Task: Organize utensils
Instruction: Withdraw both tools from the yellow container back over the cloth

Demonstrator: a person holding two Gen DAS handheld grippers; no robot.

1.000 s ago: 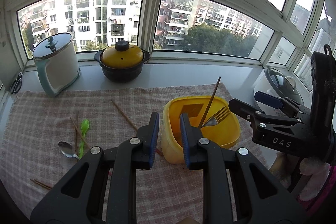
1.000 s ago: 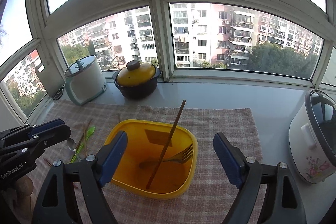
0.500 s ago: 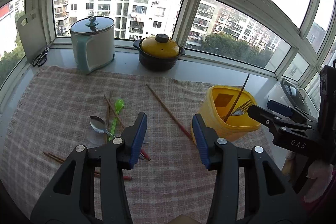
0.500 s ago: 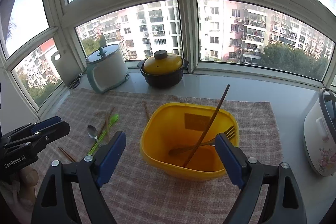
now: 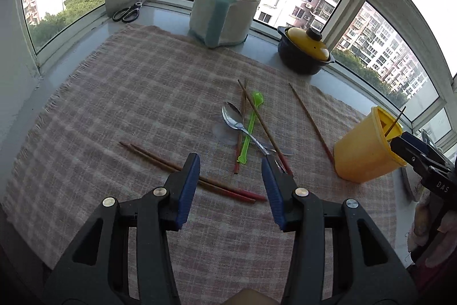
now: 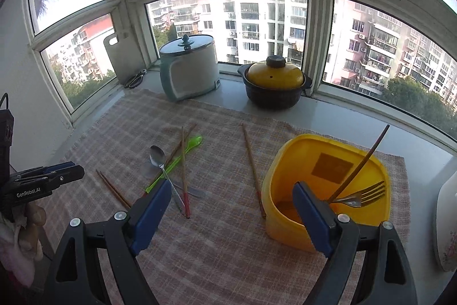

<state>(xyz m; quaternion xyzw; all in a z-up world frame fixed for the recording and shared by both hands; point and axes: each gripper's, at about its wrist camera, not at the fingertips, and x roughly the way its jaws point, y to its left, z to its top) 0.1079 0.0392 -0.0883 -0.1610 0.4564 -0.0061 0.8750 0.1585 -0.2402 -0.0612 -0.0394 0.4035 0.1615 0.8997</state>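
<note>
Utensils are lying spread out on the checked cloth (image 5: 120, 82), and some are already sitting in the yellow tub (image 6: 328, 185). A fork (image 6: 360, 195) and one brown chopstick (image 6: 362, 162) are leaning inside the tub. The rest are waiting on the cloth: a metal spoon (image 5: 237, 119), a green plastic spoon (image 5: 251, 125), a pair of chopsticks (image 5: 177, 167) lying side by side, and a few more single chopsticks crossing over the spoons.

A second ago the left gripper (image 5: 230, 186) was looking right at the tub with its fingers close together. Now it is swinging away to the left and its fingers are opening wide. It is holding nothing. It is hanging over the red ends of the chopstick pair, with the handle of the metal spoon just beside its right finger. The tub is now sitting far off to the side in its view. This looks like the left hand is finished with the tub and is going for the next thing to pick up, maybe the chopstick pair.

The right gripper (image 6: 228, 210) is wide open too, and holding nothing. It is turning a little to the left, so the tub is sliding to the right side of its view and more of the loose pile is showing. One of its fingers is sitting in front of the tub.

Most of the job is still waiting.
</note>
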